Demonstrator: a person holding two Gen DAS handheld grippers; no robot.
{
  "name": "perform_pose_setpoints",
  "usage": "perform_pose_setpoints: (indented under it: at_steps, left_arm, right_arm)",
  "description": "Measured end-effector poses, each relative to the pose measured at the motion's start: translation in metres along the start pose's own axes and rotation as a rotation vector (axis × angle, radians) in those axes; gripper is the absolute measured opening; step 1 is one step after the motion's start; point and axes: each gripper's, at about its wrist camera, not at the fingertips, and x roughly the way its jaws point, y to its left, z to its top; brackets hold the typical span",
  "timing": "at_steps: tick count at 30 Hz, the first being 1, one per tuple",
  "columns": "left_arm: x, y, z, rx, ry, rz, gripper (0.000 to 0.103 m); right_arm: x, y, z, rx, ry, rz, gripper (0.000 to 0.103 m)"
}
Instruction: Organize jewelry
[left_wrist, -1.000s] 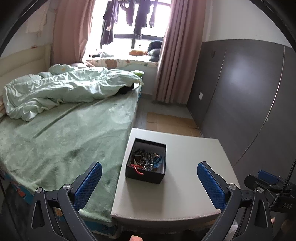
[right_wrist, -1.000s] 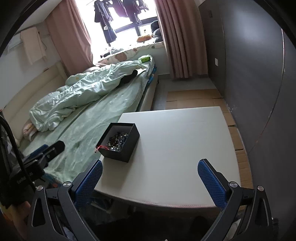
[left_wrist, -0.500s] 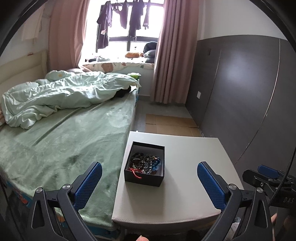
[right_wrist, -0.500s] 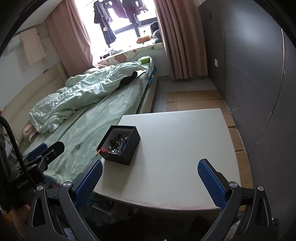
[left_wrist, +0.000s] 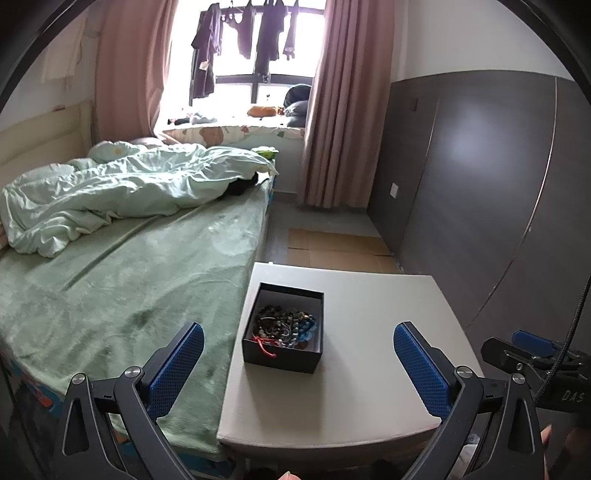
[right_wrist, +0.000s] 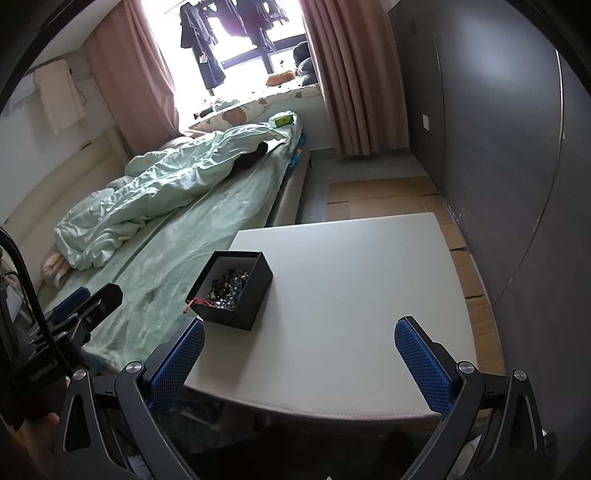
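A black open box (left_wrist: 283, 360) stands on the left part of a white table (left_wrist: 369, 369); it also shows in the right wrist view (right_wrist: 255, 291). A tangle of beaded jewelry (left_wrist: 286, 326) with a red cord fills it, also seen in the right wrist view (right_wrist: 228, 287). My left gripper (left_wrist: 297, 363) is open and empty, held above the table's near edge, short of the box. My right gripper (right_wrist: 299, 363) is open and empty over the table's near edge, with the box ahead to the left.
A bed (left_wrist: 122, 284) with a green sheet and a rumpled quilt (left_wrist: 122, 192) runs along the table's left side. A dark wardrobe wall (left_wrist: 498, 206) stands on the right. Cardboard sheets (left_wrist: 332, 247) lie on the floor beyond the table.
Both grippers have moved slightly; the box sits a little nearer and more central in the left wrist view. Both grippers stay open and empty.
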Motion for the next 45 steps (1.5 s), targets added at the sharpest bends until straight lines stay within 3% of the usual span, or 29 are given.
perform_pose_setpoints:
  at_steps: [29, 45]
  left_arm:
    - [0.005, -0.016, -0.003, 0.031, -0.007, 0.002, 0.103]
    - [0.001, -0.001, -0.001, 0.023, -0.027, 0.018, 0.103]
  right_arm:
    - [-0.004, -0.010, 0.000, 0.014, 0.000, -0.018, 0.103]
    - [0.001, -0.010, 0.000, 0.021, -0.005, -0.056, 0.103]
